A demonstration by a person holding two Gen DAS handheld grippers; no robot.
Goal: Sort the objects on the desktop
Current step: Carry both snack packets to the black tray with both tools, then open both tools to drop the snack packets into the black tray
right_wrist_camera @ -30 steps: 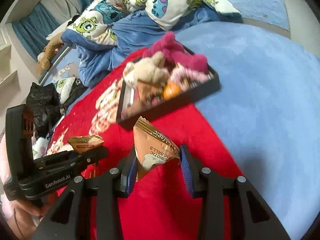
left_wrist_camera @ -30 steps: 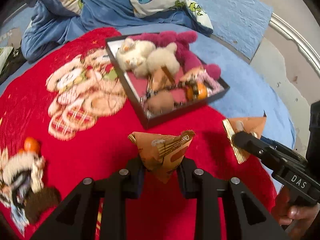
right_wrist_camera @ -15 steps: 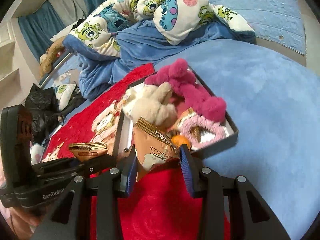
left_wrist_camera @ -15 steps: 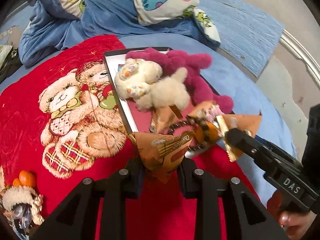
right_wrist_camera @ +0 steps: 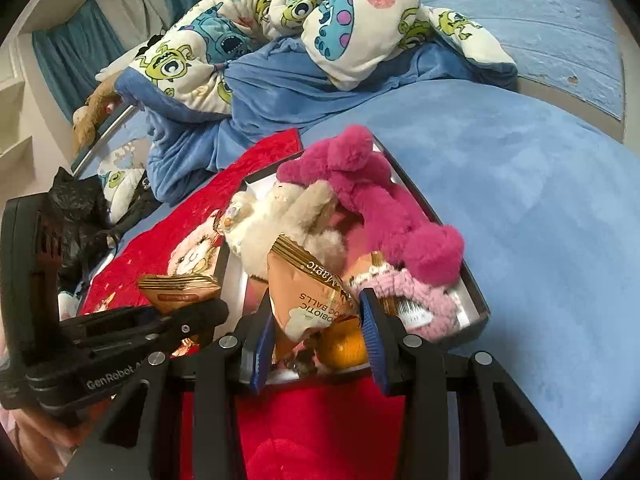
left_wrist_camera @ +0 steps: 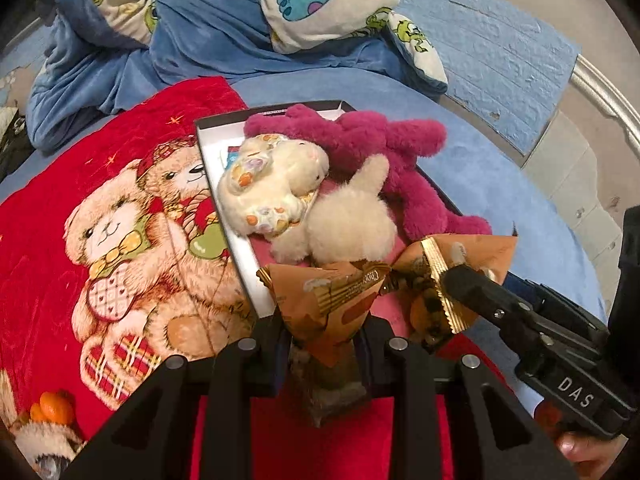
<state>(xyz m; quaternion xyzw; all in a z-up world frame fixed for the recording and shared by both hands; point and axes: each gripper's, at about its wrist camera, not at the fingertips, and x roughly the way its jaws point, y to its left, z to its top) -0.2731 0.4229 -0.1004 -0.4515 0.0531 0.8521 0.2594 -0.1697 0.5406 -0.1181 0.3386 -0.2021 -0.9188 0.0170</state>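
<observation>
My left gripper (left_wrist_camera: pixel 322 332) is shut on an orange snack packet (left_wrist_camera: pixel 332 304) and holds it above the near edge of a dark tray (left_wrist_camera: pixel 224 184). My right gripper (right_wrist_camera: pixel 318 344) is shut on a second orange snack packet (right_wrist_camera: pixel 308 292), also above the tray's near end (right_wrist_camera: pixel 476 300). Each gripper shows in the other's view: the right one (left_wrist_camera: pixel 448 276) and the left one (right_wrist_camera: pixel 212 312). The tray holds a magenta plush (left_wrist_camera: pixel 376 148), a cream plush (left_wrist_camera: pixel 280 184), a pink fuzzy item (right_wrist_camera: pixel 420 304) and an orange ball (right_wrist_camera: pixel 344 348).
The tray lies on a red bear-print blanket (left_wrist_camera: pixel 112 232) over a blue bed cover (right_wrist_camera: pixel 540 200). A small plush with orange balls (left_wrist_camera: pixel 48 420) lies at the blanket's near left. A crumpled cartoon-print quilt (right_wrist_camera: pixel 280 24) is heaped behind the tray.
Both grippers have moved forward with their packets, from over the red blanket to over the near end of the tray. The tray now looks much closer.
</observation>
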